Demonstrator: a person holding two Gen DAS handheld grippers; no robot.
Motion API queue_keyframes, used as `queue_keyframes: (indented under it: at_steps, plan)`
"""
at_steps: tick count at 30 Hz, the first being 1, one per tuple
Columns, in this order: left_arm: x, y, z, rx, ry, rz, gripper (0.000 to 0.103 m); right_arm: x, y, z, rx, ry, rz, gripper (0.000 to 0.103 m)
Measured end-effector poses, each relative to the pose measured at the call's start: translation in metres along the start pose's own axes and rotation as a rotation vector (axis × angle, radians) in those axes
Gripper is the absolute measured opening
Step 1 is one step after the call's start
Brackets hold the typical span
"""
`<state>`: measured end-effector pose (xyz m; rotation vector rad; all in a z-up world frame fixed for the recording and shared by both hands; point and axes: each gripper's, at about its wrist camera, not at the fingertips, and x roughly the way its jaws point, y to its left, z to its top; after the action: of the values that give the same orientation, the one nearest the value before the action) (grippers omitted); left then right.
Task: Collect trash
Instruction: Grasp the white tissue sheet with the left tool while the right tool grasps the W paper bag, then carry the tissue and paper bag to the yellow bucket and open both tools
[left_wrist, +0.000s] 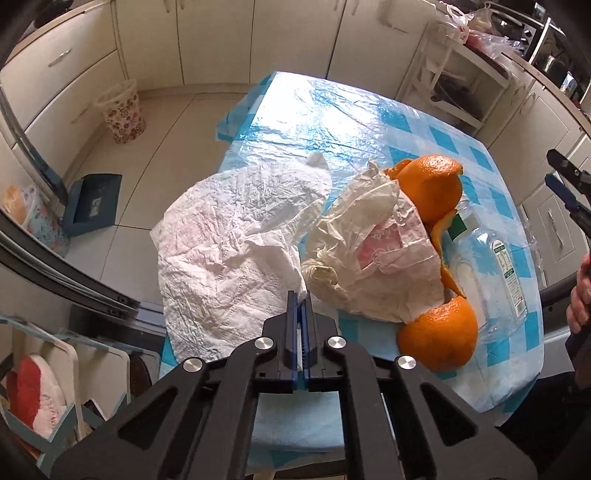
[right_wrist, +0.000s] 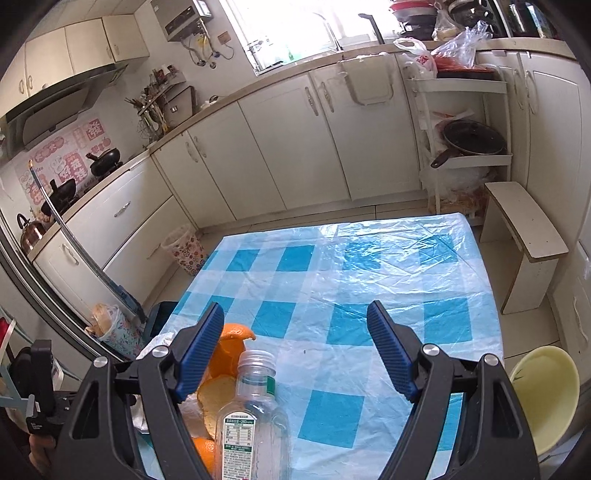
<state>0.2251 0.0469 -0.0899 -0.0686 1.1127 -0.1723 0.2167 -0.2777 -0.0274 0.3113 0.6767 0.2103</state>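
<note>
At the near left edge of the bench (left_wrist: 369, 122), with its blue-and-white checked plastic cover, the left gripper (left_wrist: 300, 306) has its jaws clenched on a fold of the large crumpled white paper towel (left_wrist: 229, 236), which spreads over the bench's left side and overhangs its edge. Just right of it lies a crumpled cream paper wrapper with a pink patch (left_wrist: 373, 251), leaning on the orange peel pieces (left_wrist: 432, 188), one at the far side and another near the bench's front edge. Right of the peel, touching it, a clear empty plastic bottle with a green-and-white label (left_wrist: 491, 266) lies on its side. Above that bottle the right gripper (right_wrist: 295, 350) hovers with its jaws spread wide, holding nothing.

By my reading, the step in hand is the first pick-up: the towel is gripped but not yet lifted clear. Far left on the floor stands a flower-patterned waste bin with a liner (left_wrist: 122, 110), the likely destination. The next move calls for raising the towel without dragging the wrapper along, then carrying it left to the bin; the right gripper looks placed to descend and close on the bottle.
</note>
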Motion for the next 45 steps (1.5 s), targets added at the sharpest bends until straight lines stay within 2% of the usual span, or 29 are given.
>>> queue_keyframes:
  at_steps: [3, 7, 12, 17, 20, 23, 24, 26, 31, 35, 36, 37, 38, 39, 40, 41, 45]
  plan:
    - [-0.013, 0.008, 0.002, -0.038, -0.047, -0.031, 0.002, -0.001, 0.018, -0.003, -0.066, -0.001, 0.041, 0.077]
    - [-0.041, 0.022, 0.007, -0.092, -0.148, -0.124, 0.002, -0.001, 0.052, -0.015, -0.210, 0.011, 0.119, 0.077]
    - [-0.080, 0.032, 0.016, -0.123, -0.282, -0.184, 0.002, 0.008, 0.116, -0.041, -0.415, 0.078, 0.256, 0.077]
    - [-0.121, 0.050, 0.025, -0.170, -0.425, -0.239, 0.002, 0.027, 0.184, -0.071, -0.612, 0.131, 0.323, 0.077]
    - [-0.144, 0.067, 0.026, -0.212, -0.502, -0.266, 0.002, 0.053, 0.210, -0.083, -0.652, 0.193, 0.348, 0.077]
    - [-0.154, 0.085, 0.023, -0.257, -0.542, -0.282, 0.002, 0.082, 0.231, -0.088, -0.608, 0.282, 0.379, 0.081]
    - [-0.156, 0.090, 0.020, -0.264, -0.550, -0.280, 0.002, 0.089, 0.237, -0.090, -0.602, 0.299, 0.381, 0.084]
    - [-0.159, 0.098, 0.018, -0.275, -0.558, -0.281, 0.002, 0.105, 0.251, -0.095, -0.611, 0.331, 0.357, 0.085]
    - [-0.161, 0.113, 0.013, -0.301, -0.571, -0.299, 0.002, 0.149, 0.262, -0.103, -0.579, 0.432, 0.253, 0.085]
    - [-0.161, 0.115, 0.011, -0.296, -0.569, -0.307, 0.002, 0.161, 0.266, -0.114, -0.641, 0.482, 0.181, 0.084]
    - [-0.161, 0.116, 0.010, -0.295, -0.569, -0.310, 0.002, 0.163, 0.267, -0.116, -0.654, 0.490, 0.178, 0.079]
    - [-0.161, 0.116, 0.010, -0.295, -0.569, -0.312, 0.002, 0.163, 0.266, -0.118, -0.662, 0.499, 0.185, 0.061]
    - [-0.161, 0.117, 0.009, -0.295, -0.569, -0.315, 0.002, 0.163, 0.265, -0.119, -0.656, 0.508, 0.205, 0.055]
    - [-0.161, 0.117, 0.008, -0.296, -0.568, -0.317, 0.002, 0.161, 0.263, -0.117, -0.647, 0.496, 0.197, 0.042]
    - [-0.161, 0.118, 0.008, -0.298, -0.566, -0.319, 0.002, 0.160, 0.261, -0.116, -0.638, 0.497, 0.206, 0.018]
    - [-0.160, 0.118, 0.008, -0.300, -0.563, -0.322, 0.002, 0.160, 0.259, -0.115, -0.627, 0.500, 0.207, 0.009]
    - [-0.156, 0.117, 0.007, -0.302, -0.552, -0.328, 0.002, 0.147, 0.251, -0.109, -0.576, 0.460, 0.243, 0.003]
